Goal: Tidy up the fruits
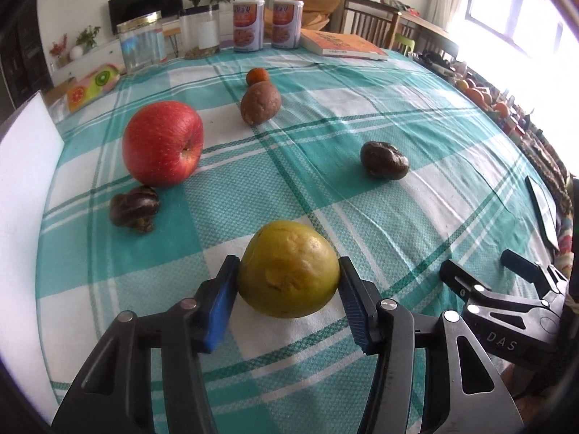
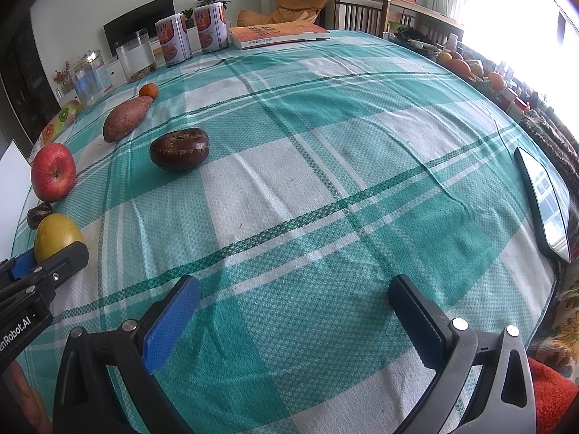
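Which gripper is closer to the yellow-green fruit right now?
Left. The left gripper has its pads against the yellow-green fruit; the right gripper stands open, off to the side.

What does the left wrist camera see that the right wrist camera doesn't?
Only the left view shows both blue pads of the left tongs pressing the yellow-green fruit. Only the right view shows the right tongs wide open with nothing between them. Both views share the red apple, sweet potato, small orange and checked tablecloth.
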Demonstrator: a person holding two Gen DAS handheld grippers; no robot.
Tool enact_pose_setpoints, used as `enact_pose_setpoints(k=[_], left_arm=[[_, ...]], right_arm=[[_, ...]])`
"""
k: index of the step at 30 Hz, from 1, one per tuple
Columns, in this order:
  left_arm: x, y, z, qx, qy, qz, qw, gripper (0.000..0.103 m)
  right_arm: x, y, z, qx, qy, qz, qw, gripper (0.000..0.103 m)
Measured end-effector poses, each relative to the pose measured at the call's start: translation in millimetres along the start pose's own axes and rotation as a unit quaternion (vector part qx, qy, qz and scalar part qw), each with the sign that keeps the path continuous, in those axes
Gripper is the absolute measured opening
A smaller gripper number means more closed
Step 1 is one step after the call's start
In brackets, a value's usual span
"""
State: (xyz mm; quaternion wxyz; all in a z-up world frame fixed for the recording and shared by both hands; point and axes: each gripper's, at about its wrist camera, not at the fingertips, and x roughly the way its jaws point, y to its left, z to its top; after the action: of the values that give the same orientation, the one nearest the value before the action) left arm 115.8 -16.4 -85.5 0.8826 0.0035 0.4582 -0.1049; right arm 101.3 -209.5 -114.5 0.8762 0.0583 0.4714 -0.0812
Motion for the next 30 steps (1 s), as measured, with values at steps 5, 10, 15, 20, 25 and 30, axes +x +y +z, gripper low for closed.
enact_pose_setpoints(k=[5,10,15,20,25,30], left_arm=[[-28,19,-26,-0.032,0.004,0.006,0.9995,0.056],[-43,34,-52,-0.043,-0.009,0.032,0.9985,0.056],[-33,40,-62,-0.051,-0.007,0.047,0.9976,0.068],[-22,43,-60,-0.047,-0.018,0.082,0.9954,0.082],[-20,45,-61,-0.043,-0.026,0.088,0.9948,0.088],[-20,46,-61,-0.045,-0.028,0.089,0.9946,0.089]], right_arm=[[0,0,0,0.0,0.0,0.0,1.0,0.103],[0,0,0,0.0,0.0,0.0,1.0,0.103],[0,0,0,0.0,0.0,0.0,1.0,0.103],[0,0,0,-0.001,0.0,0.0,1.0,0.103],[0,-1,1,0.001,0.0,0.004,1.0,0.103],[-4,-8,2,0.021,-0.009,0.036,0.999,0.103]])
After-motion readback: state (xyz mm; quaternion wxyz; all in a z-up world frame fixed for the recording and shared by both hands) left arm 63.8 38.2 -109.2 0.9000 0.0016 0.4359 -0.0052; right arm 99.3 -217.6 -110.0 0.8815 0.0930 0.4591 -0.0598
